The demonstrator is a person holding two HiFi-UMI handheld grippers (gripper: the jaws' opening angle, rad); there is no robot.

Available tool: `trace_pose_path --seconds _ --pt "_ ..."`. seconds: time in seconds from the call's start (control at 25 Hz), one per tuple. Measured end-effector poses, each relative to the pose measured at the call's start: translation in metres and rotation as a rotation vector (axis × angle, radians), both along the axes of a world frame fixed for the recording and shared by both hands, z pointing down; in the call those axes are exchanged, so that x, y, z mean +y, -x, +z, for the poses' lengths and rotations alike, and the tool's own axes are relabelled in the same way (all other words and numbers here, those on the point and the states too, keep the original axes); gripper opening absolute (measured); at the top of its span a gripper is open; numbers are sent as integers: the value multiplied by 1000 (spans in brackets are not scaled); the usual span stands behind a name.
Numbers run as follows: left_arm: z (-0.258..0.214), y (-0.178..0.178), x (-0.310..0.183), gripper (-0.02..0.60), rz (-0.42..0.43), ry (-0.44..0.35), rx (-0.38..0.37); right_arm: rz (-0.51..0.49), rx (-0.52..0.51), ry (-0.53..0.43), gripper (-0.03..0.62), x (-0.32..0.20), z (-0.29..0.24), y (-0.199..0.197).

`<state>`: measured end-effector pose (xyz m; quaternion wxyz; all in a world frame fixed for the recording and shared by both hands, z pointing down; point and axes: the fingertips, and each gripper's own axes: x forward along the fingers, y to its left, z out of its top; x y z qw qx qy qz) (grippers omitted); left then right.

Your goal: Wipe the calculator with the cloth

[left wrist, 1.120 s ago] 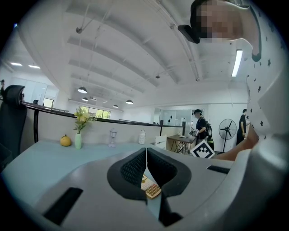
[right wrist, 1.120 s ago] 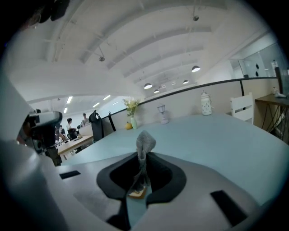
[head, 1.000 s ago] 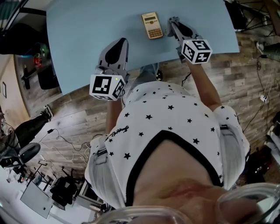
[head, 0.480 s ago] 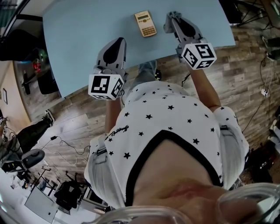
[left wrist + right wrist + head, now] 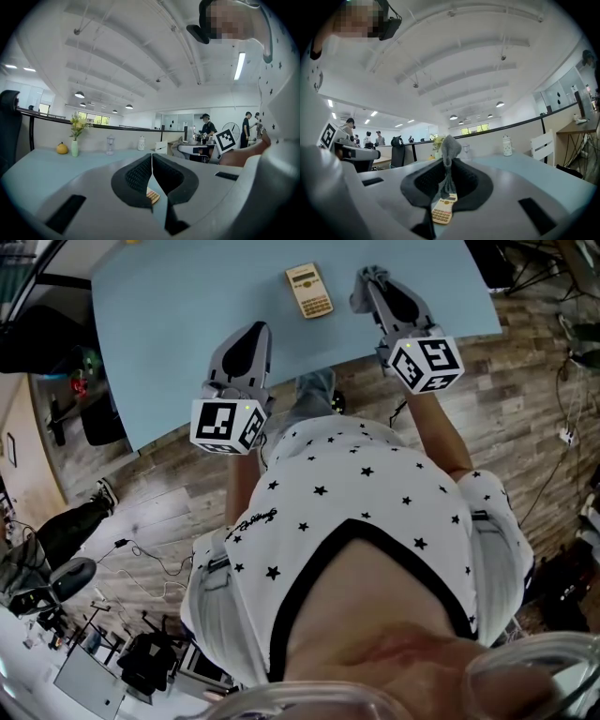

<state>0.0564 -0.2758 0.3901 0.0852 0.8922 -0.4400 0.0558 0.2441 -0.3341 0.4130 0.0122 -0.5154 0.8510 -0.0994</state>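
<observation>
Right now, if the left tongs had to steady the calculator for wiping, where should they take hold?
Probably across the two long edges of the calculator, at its near, keypad end, coming down from above on its left: it lies flat on the table, and the right tongs with the cloth occupy its right.

I am standing in a big open office. Round lamps (image 5: 79, 94) are shining in rows under a high white ceiling (image 5: 140, 56). A low wall (image 5: 117, 138) is running behind my light blue tabletop (image 5: 187, 324), and a vase of flowers (image 5: 75, 140) is sitting by it. Further back, people (image 5: 206, 125) are working at a desk (image 5: 191, 149). A black chair (image 5: 397, 151) is standing by another desk. Cables (image 5: 155, 557) are lying on the wood floor (image 5: 178, 474).
</observation>
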Motion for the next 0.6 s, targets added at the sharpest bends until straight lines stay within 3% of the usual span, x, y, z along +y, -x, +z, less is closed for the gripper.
trace_pose_path --seconds 0.6 --pt "-2 9 10 31 -9 -6 -1 -9 -6 -13 43 8 -9 5"
